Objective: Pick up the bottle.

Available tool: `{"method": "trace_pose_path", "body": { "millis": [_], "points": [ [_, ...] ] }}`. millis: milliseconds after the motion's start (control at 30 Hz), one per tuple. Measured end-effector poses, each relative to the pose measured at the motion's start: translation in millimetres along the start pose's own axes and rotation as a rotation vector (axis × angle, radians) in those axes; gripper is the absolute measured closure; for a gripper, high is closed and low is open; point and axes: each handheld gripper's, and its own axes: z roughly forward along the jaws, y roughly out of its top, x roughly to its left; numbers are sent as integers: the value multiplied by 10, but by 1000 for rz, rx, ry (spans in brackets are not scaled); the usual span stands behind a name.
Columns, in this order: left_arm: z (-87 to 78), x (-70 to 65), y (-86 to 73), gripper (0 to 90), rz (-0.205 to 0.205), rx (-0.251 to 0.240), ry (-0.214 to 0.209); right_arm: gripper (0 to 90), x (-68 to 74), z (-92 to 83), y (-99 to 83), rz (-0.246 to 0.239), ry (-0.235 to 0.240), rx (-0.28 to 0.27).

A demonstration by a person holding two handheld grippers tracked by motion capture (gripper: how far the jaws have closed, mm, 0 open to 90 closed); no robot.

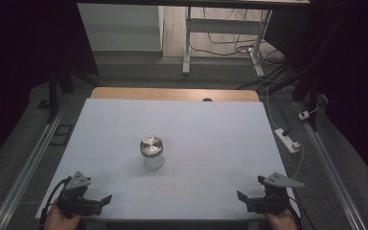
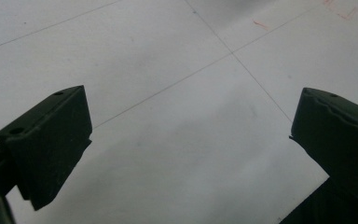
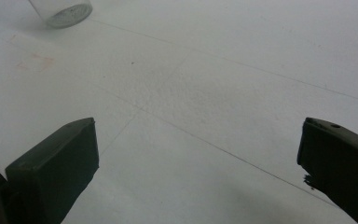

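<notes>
A clear glass jar (image 1: 152,152) with a silver metal lid stands upright near the middle of the white table (image 1: 211,129). Its base also appears at the top left of the right gripper view (image 3: 63,11). My left gripper (image 1: 100,201) rests at the table's front left corner, held by a hand, and its jaws stand wide apart over bare tabletop (image 2: 191,135). My right gripper (image 1: 250,189) sits at the front right corner, also open, with nothing between its jaws (image 3: 198,158). Both are well short of the jar.
A strip of wooden tabletop (image 1: 172,93) shows at the far edge. A white power strip (image 1: 287,140) and cables lie on the floor to the right. A desk frame (image 1: 188,43) stands behind, and metal rails run along both sides.
</notes>
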Motion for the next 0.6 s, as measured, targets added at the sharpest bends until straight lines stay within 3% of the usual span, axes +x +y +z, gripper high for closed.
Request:
{"method": "trace_pose_path", "body": {
  "millis": [600],
  "points": [
    [-1,20,-7,0,-26,9,1,0,9,36,15,-17,19,24]
  ]
}}
